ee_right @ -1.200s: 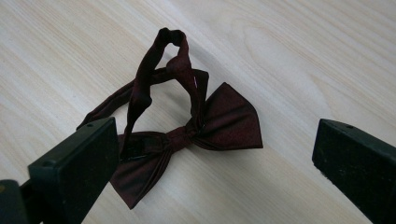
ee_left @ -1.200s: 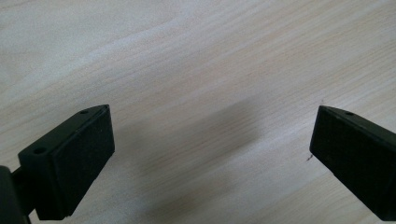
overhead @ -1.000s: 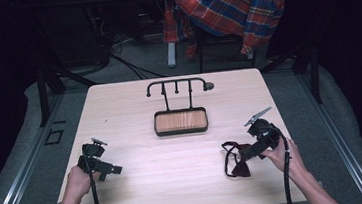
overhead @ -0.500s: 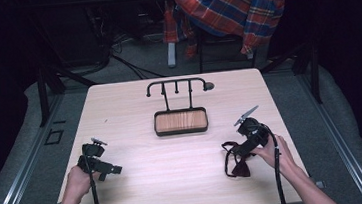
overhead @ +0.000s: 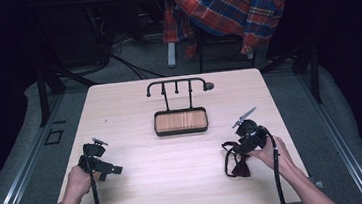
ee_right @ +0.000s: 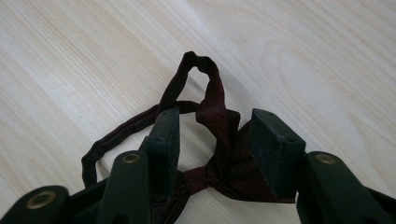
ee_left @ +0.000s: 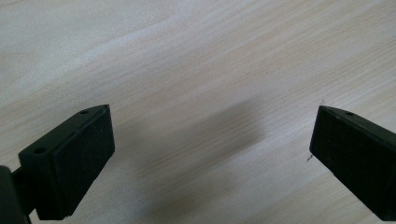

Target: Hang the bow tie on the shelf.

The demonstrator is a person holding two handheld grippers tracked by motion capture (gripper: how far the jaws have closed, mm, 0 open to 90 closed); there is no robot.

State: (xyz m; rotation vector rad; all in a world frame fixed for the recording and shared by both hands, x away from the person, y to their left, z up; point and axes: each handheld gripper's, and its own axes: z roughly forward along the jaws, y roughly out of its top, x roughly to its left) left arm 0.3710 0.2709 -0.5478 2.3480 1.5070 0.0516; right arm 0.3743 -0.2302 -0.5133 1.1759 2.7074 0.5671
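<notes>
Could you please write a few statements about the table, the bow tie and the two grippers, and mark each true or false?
1. The left gripper is wide open over bare table. True.
2. The bow tie hangs from the rack. False: it lies on the table by the right gripper.
3. The right gripper's jaws stand on either side of the bow tie. True.
4. The tray holds the bow tie. False: nothing lies in it.
5. A plaid cloth hangs beyond the table. True.
</notes>
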